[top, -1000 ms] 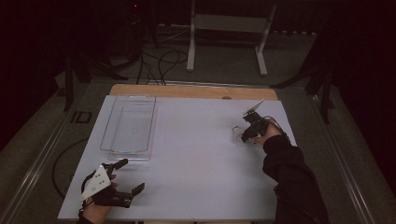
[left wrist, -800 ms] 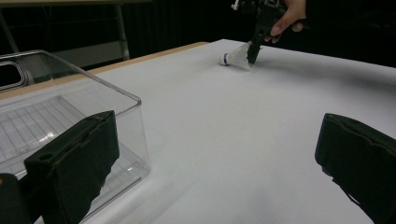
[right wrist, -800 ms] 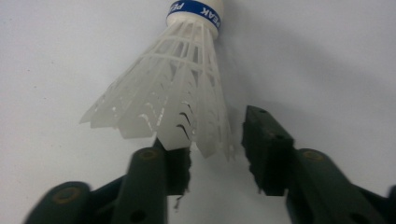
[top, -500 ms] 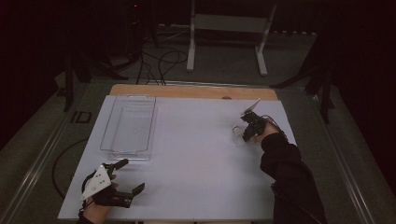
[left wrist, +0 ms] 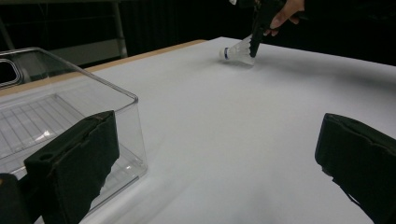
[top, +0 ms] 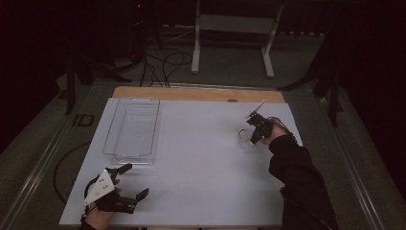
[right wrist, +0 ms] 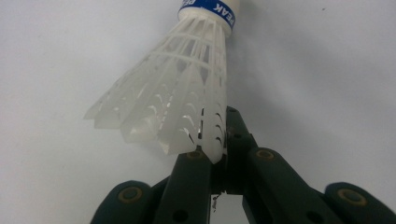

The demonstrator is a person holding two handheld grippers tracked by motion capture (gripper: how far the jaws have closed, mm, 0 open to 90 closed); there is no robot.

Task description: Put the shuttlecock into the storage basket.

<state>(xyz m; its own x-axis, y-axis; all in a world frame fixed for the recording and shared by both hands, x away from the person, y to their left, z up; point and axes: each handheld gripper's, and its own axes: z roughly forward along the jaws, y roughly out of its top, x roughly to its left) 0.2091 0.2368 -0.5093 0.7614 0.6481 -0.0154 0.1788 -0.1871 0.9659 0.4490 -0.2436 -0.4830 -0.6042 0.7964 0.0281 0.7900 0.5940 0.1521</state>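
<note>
Where the white surface (top: pixel 201 163) runs out toward its far right corner, a white plastic shuttlecock (top: pixel 245 139) lies on its side, cork end pointing away from the person and skirt toward the hand. The right tongs (top: pixel 252 140) have just been closing on it, and now they are clenched on the rim of the skirt: in the right gripper view the two black jaws meet around a thin edge of the feathered lattice of the shuttlecock (right wrist: pixel 180 100), with the blue band and white cap at the top of the picture. The rest of the skirt fans out to the left of the jaws, resting on the surface (right wrist: pixel 60 60). A dark sleeve reaches in from the near right edge to carry those tongs.

At the near left corner the left tongs (top: pixel 128 181) are released, jaws spread wide and nothing between them, hovering low over the surface. From the left gripper view their two black jaws frame a stretch of bare white top, with the shuttlecock (left wrist: pixel 237 52) well off at the far side and the right tongs (left wrist: pixel 256 43) pinching its skirt from above.

A clear plastic bin (top: pixel 132 129) stands on the left half of the surface, just beyond the left tongs and well apart from the shuttlecock. Its near corner (left wrist: pixel 126 100) shows just beside the left jaw. A strip of bare wood runs along the far edge of the surface.
</note>
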